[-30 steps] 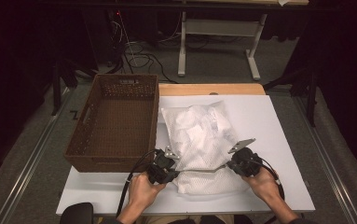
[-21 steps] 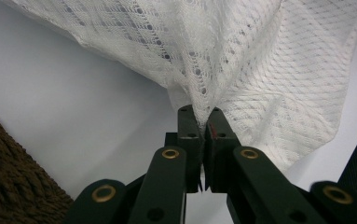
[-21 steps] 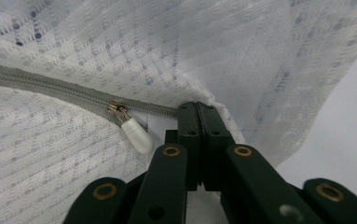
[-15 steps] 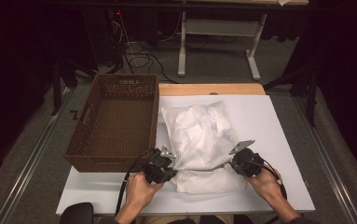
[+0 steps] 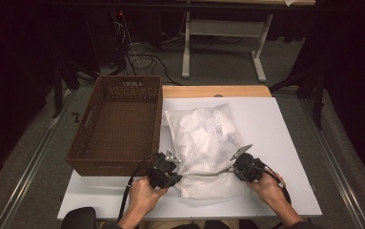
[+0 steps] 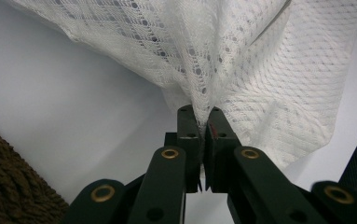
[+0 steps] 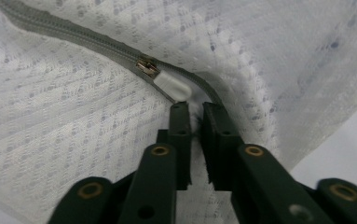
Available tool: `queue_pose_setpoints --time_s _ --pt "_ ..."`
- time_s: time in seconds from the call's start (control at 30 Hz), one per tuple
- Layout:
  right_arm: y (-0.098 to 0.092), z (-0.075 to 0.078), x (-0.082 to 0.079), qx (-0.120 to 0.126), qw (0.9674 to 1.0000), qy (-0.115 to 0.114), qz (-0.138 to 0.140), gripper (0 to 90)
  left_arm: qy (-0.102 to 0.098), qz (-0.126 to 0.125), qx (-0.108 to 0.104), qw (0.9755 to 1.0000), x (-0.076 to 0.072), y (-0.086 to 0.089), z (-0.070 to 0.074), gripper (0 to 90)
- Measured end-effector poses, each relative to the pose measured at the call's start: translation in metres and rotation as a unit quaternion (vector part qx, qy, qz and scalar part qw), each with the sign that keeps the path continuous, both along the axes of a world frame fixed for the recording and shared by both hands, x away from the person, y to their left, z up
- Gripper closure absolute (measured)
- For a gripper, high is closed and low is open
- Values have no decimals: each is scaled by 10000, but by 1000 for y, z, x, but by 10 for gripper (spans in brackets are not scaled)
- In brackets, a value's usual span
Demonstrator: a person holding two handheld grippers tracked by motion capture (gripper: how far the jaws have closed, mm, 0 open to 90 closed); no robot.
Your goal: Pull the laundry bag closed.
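A white mesh laundry bag [image 5: 204,138] lies on the white table [image 5: 275,138], and its near edge is pulled taut between both grippers. My left gripper [image 5: 176,172] is shut on a bunched fold of the mesh [image 6: 241,70], its tips [image 6: 200,112] pinching the cloth. At the bag's right side, my right gripper [image 5: 231,169] grips the fabric at the end of the grey zipper [image 7: 73,35]. Its jaws [image 7: 192,108] have just opened a little, and a thin fold of cloth is still nipped between them. The white zipper pull [image 7: 174,86] lies just beyond the tips.
A brown wicker basket [image 5: 108,167] stands empty on the table's left, close beside the left gripper. A bare strip of wood [image 5: 218,90] runs behind the white surface. Table legs and cables [image 5: 137,52] are on the floor beyond.
The right gripper has edged slightly toward the bag. The left gripper and the bag have stayed where they were.
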State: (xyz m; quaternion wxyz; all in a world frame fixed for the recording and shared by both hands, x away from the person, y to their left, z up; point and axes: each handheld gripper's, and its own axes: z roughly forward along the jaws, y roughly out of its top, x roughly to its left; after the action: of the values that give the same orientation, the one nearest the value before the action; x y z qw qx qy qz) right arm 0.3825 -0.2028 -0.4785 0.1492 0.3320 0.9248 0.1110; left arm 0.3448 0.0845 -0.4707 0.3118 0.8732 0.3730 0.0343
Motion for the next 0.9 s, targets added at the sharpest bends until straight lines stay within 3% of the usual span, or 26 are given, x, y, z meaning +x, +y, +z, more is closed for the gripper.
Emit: queue_pose_setpoints --time_s 0.07,0.17,0.3,0.37,0.53,0.73,0.8,0.9 --pt "2 1 -1 -60 9999 -75 65 876 7 0 -17 10000 0 2 1 864" --pt "0 4 -1 87 9998 -157 21 882 7 -14 -22 10000 0 2 1 864" --pt "-9 12 6 667 9973 -136 -258 880 18 -39 -5 10000 1 2 0 864" --pt "-11 13 9 805 9960 -146 -366 880 29 -45 -28 10000 0 2 0 865" --pt "2 2 10 619 9971 -349 -263 880 10 -58 -60 10000 -1 4 3 866" --pt "11 -1 15 568 9979 -271 -136 872 -14 -37 -111 9999 -1 5 4 867" --pt "11 -1 18 325 9978 -481 -310 870 -46 -70 -153 9998 -2 7 7 868" --pt "15 -3 19 258 9966 -683 -390 866 -125 -36 -92 9999 -2 6 8 868"
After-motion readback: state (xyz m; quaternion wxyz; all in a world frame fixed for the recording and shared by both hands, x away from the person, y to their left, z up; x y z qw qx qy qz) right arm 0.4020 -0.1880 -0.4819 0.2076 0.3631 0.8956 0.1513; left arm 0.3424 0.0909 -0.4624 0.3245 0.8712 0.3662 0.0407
